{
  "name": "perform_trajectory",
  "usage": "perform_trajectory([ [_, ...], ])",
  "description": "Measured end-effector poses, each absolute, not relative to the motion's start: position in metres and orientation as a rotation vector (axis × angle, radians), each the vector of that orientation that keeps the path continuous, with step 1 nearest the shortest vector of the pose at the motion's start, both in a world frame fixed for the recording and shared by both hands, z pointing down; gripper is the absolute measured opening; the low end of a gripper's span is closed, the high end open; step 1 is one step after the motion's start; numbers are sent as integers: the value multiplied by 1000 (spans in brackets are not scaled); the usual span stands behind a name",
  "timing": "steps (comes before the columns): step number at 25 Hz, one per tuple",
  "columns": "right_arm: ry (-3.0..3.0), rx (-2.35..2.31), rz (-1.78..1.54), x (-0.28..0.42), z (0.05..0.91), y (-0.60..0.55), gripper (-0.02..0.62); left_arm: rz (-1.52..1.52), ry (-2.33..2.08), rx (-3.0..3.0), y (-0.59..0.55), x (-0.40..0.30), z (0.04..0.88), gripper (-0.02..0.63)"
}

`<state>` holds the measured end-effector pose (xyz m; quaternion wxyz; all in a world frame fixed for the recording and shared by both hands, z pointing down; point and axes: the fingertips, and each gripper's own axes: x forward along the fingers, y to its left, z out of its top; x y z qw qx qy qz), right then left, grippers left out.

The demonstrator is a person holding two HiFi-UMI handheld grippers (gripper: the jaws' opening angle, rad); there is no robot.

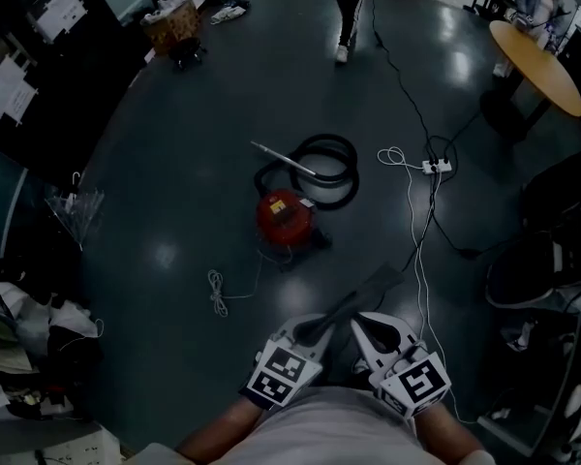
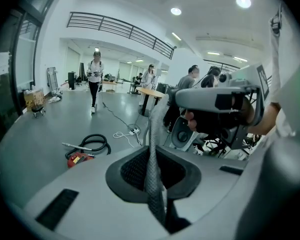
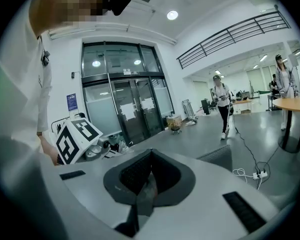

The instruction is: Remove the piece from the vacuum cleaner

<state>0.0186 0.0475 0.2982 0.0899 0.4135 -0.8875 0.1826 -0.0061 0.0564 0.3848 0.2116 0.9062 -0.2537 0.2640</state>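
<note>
The red canister vacuum cleaner (image 1: 282, 217) sits on the dark floor ahead, also small in the left gripper view (image 2: 79, 159). Its black hose (image 1: 321, 169) is coiled behind it, and the metal wand (image 1: 280, 156) lies across the coil. Both grippers are held low, close to the person's body and well short of the vacuum. My left gripper (image 1: 310, 331) (image 2: 154, 184) is shut on a flat dark-grey textured piece (image 1: 370, 292) (image 2: 152, 149) that sticks out forward; the same piece shows in the right gripper view (image 3: 217, 159). My right gripper (image 1: 360, 325) (image 3: 142, 189) is beside it with jaws together.
A white power strip (image 1: 436, 166) and cables trail across the floor on the right, and a loose white cord (image 1: 218, 294) lies left of the vacuum. A round wooden table (image 1: 537, 66) and black chairs (image 1: 552, 250) stand to the right. A person (image 1: 349, 8) walks far ahead. Clutter lines the left wall.
</note>
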Motion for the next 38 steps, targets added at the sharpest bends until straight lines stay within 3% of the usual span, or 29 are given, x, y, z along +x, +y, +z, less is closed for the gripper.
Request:
perform_trajectory([
  [16, -2743, 1035, 458, 102, 278, 190, 17, 668, -927, 2449, 200, 83, 352, 28],
  [38, -2775, 962, 402, 106, 269, 239, 15, 694, -1004, 2457, 243, 89, 336, 28],
])
